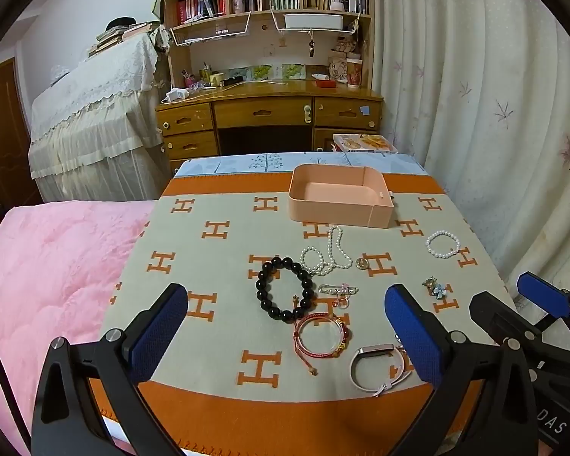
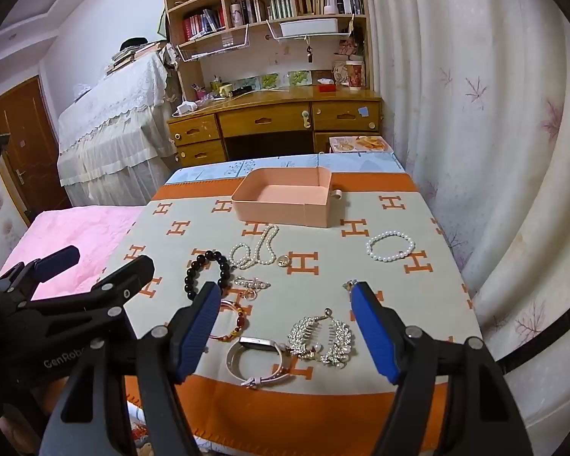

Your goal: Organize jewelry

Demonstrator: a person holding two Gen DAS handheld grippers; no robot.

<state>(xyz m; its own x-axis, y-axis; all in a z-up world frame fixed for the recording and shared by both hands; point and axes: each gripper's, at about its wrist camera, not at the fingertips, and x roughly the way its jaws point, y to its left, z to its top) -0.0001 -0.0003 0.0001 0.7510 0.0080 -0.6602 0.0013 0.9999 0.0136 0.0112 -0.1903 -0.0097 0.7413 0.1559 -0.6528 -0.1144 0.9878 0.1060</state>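
Plainly, both hand-held grippers — left point(image 1: 285, 336), right point(image 2: 283, 325) — hover released above the jewelry point(image 1: 285, 290).

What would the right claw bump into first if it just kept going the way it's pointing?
Probably the sparkly silver hair comb, which lies on the blanket between the open right claw's fingers; depth is hard to judge, so it might land nearer the watch.

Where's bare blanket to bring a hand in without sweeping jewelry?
Bare: the blanket's left half, from the pink quilt to the black bead bracelet, and between the pearl bracelet and crystal comb. Crowded: the centre, below the pink box.
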